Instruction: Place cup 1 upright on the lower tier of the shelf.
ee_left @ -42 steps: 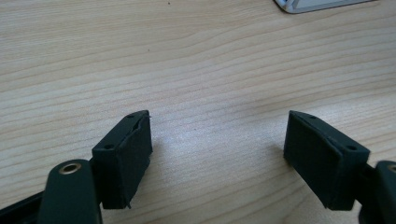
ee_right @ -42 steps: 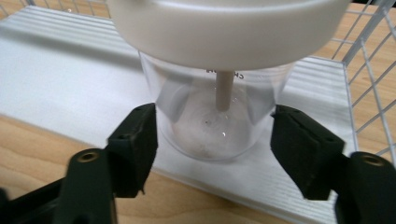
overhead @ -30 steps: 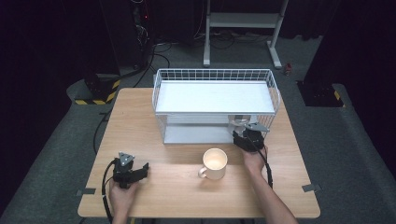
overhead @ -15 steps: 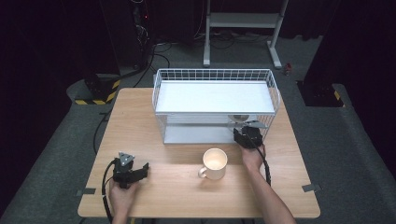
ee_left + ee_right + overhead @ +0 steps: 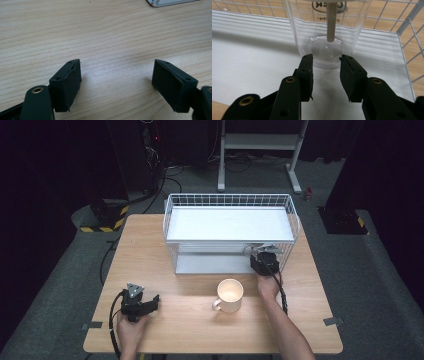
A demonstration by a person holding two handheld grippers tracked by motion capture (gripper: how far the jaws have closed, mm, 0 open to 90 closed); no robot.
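A clear plastic cup (image 5: 304, 30) with a wooden stick (image 5: 331, 22) in it stands on the white lower shelf (image 5: 249, 57) of a wire rack (image 5: 230, 199). My right gripper (image 5: 326, 60) reaches in at the rack's front right (image 5: 264, 261). Its jaws have just been closing and now press on the cup's narrow base. A cream mug (image 5: 230, 295) stands on the wooden table (image 5: 190, 330) in front of the rack. My left gripper (image 5: 155, 301) rests near the table's front left, open, with bare wood between its jaws (image 5: 116, 72).
The rack's white top tray (image 5: 230, 222) covers the lower shelf. Wire mesh (image 5: 409, 37) closes the shelf's right side, close to the cup. Dark floor, cables and a metal stand (image 5: 260, 142) lie beyond the table.
The right gripper has edged slightly deeper into the rack's front. The left hand and the mug have stayed where they were.
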